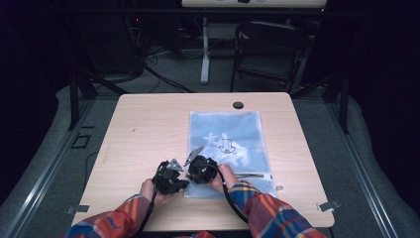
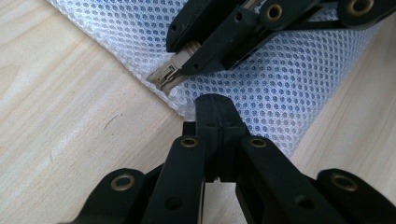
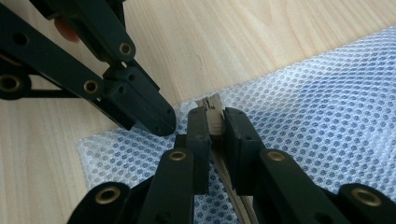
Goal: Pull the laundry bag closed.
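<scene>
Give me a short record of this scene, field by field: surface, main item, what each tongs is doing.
surface: light wooden table
main item: white mesh zip bag, lying flat, right of centre
left tongs: shut on the bag's corner edge
right tongs: shut on the beige zipper pull at the same corner
zipper: runs along the bag's near edge
hands: both at the near edge of the table, plaid sleeves

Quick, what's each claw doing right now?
Left claw: shut on the mesh bag corner.
Right claw: shut on the zipper pull.
</scene>
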`<state>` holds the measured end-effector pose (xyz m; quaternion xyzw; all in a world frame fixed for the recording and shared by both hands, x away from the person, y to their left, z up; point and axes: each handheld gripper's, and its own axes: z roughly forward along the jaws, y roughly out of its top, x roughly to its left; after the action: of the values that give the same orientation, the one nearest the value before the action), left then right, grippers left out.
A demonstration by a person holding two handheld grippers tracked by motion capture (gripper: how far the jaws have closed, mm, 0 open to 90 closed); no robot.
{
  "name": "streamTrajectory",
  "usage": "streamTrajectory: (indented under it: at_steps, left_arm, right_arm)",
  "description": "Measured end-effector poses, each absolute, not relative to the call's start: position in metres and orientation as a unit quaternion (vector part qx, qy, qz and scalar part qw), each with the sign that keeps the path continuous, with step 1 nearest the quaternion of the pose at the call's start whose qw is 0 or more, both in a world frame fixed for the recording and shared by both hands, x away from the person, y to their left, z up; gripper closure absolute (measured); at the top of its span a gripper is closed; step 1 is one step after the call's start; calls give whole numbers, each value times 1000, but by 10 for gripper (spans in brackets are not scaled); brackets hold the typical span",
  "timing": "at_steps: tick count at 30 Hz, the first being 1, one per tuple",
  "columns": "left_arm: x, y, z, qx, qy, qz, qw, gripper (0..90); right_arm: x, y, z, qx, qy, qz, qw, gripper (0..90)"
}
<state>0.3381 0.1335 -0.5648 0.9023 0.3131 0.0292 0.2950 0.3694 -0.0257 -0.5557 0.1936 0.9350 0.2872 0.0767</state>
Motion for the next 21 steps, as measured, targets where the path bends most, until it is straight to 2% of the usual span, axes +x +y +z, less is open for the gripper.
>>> streamTrajectory:
  at_steps: [8,13,16,21]
  left_arm:
    - [341,137,-565,895,322,16,309,900]
    - [343,137,-565,894,314,40,316,866]
    - [346,136,-568,896,317,35,310,900]
    - [342,131,-566,892,330,40,306,900]
  right_arm:
    - [371,-28,-556,185,939,278,78,818]
    - [372,-28,-558,195,934,290,71,818]
    - [372,-28,-557,190,938,281,73,820]
    - [371,-28,-556,183,938,283,76,821]
